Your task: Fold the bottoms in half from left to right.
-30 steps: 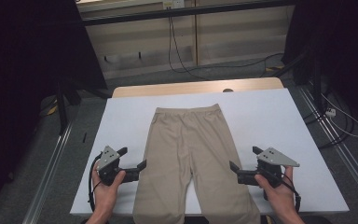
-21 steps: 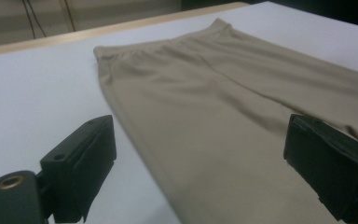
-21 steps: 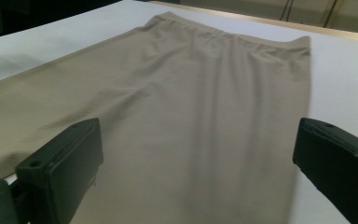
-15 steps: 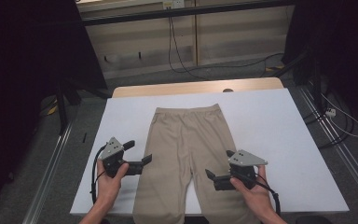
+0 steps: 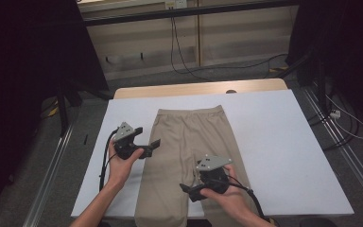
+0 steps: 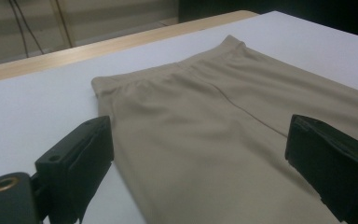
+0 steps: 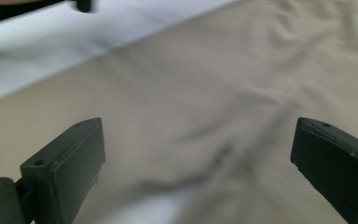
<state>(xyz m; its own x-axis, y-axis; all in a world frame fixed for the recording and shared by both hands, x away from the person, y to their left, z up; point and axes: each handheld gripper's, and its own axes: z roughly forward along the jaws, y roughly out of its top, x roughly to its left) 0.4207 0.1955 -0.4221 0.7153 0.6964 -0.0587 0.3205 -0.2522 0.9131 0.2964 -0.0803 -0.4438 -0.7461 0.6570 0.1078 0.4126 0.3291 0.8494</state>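
A pair of beige trousers (image 5: 189,156) lies flat on the white desk (image 5: 274,142), with the waistband at 12 o'clock and the two legs running down to 6 o'clock, where the ends hang past the near edge. The left gripper (image 5: 147,146) sits at 9 o'clock of the trousers, just beside the outer edge of the left leg, and its jaws are spread wide with nothing between them. In the left gripper view the trousers (image 6: 223,130) lie between and beyond the jaws. The right gripper (image 5: 189,191) hovers over the lower part, near the gap between the legs, pointing toward 8 o'clock; its jaws are also released and empty, and the cloth (image 7: 205,107) is blurred under them.

The cloth looks thin, soft and light, so I think it will sag and wrinkle when lifted and will not keep its shape. A good place to pinch is a doubled edge: the outer side seam of a leg or the thicker waistband. A pinch in the flat middle may catch only the top layer.
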